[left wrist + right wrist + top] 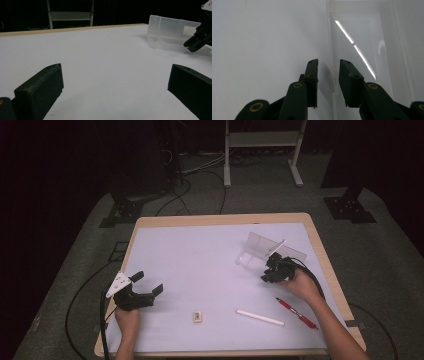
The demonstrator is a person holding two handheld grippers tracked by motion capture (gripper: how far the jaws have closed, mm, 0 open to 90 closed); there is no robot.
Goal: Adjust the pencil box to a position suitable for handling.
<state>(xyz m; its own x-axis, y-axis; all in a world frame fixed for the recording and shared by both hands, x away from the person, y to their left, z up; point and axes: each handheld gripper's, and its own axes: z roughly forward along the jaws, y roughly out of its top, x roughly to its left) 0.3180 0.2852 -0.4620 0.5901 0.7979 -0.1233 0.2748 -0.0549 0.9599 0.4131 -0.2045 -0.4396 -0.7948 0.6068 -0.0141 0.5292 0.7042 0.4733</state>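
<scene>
Nearest, along the right gripper [328,62]: jaws drawn close yet apart, a narrow gap left, pressing on nothing visible. Set astride one long wall of the clear box [362,15], with that thin wall and a small tab on it running straight ahead through the gap. Likely to pinch the wall, not the contents, if closed from here. Just ahead and to the right of the jaws, inside the box: a white stick [355,46], long axis slanting from far-left to near-right, at an angle to the line of the jaws. To take it, as a judgement: shift right over the wall, widen, and turn the wrist to bring the gap across that slant. Behind these jaws, toward the person, loose on the table [200,260]: a red pen [296,312], a second white stick [260,317], a small eraser [198,316]. Farthest, well across the table: the left gripper [148,282], jaws wide apart, holding nothing, bare surface between them, the box far ahead to their right. Right hand plainly the nearer to the box.
</scene>
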